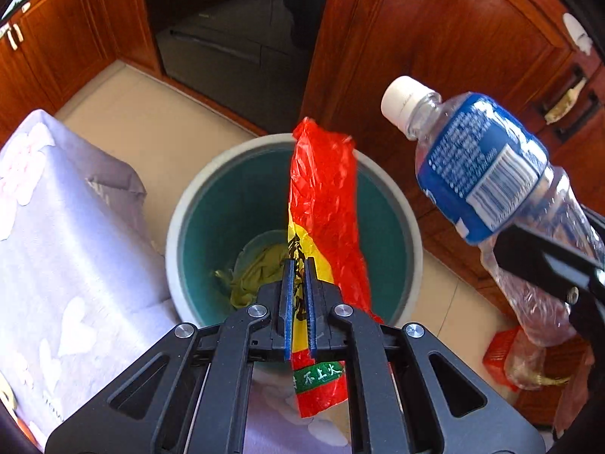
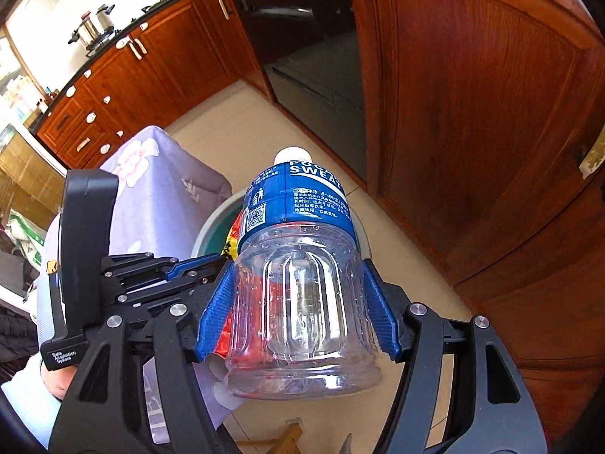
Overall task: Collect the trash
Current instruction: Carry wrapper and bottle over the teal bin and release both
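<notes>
The left tongs [image 1: 299, 295] are nearly closed, their blue pads clenched on a red and yellow wrapper [image 1: 325, 204]; only the thin film parts the pads; the wrapper stands up past the tips and also hangs out below them, its lower end showing a green band with white print; it is held right over the bin [image 1: 410, 219], a green bin with a pale rim that stands on the tiled floor [image 1: 143, 121]; a crumpled yellowish scrap [image 1: 253, 272] lies at the bottom of the bin.

The right tongs [image 2: 298, 302] are spread wide and grip a clear bottle [image 2: 302, 287] by its lower body, a pad pressed to each side; the bottle has a blue label and white cap, and its cap points away toward the far cabinets [image 2: 472, 113]; in the left view it is held to the right of the bin, above the rim; a table under a floral cloth [image 1: 64, 227] sits just left of the bin.
</notes>
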The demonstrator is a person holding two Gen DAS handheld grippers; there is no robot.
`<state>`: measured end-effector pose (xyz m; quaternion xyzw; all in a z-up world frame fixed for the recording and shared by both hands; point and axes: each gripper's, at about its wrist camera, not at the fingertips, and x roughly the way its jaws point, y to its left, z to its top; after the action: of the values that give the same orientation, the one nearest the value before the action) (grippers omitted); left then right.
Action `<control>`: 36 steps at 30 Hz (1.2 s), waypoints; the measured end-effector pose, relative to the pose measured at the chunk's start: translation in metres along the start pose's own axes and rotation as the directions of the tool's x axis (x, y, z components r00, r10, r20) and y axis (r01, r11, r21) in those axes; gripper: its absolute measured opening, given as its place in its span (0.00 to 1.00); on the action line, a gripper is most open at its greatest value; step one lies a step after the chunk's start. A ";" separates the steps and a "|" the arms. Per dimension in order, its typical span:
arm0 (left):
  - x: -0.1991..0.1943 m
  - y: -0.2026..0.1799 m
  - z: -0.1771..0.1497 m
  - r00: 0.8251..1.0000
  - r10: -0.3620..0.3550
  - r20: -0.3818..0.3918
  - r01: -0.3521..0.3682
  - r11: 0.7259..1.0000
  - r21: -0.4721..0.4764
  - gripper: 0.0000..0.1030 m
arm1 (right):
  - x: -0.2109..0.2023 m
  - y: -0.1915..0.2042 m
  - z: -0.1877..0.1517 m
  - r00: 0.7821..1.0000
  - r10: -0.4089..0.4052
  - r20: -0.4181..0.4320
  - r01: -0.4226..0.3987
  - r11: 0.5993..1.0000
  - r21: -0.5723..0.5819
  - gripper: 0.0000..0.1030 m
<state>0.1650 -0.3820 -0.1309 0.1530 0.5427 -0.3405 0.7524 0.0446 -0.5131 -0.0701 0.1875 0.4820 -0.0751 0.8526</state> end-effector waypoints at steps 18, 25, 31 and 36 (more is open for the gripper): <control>-0.059 0.032 -0.023 0.983 0.130 0.125 -0.123 0.990 -0.066 0.79 | 0.044 0.022 0.009 0.996 0.036 -0.082 -0.038 0.999 -0.022 0.61; -0.081 0.041 -0.041 0.975 0.152 0.164 -0.138 0.986 -0.092 0.94 | 0.058 0.035 0.011 0.993 0.057 -0.100 -0.057 0.998 0.008 0.76; -0.087 0.050 -0.046 0.974 0.148 0.172 -0.130 0.985 -0.112 0.96 | 0.052 0.047 0.013 0.996 0.041 -0.080 -0.040 0.999 0.006 0.85; -0.095 0.056 -0.051 0.972 0.147 0.181 -0.125 0.984 -0.125 0.96 | 0.044 0.056 0.011 0.996 0.027 -0.080 -0.027 1.000 -0.004 0.85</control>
<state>0.1494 -0.2777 -0.0697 0.1142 0.4752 -0.2699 0.8296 0.0941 -0.4638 -0.0884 0.1949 0.5131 -0.0548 0.8341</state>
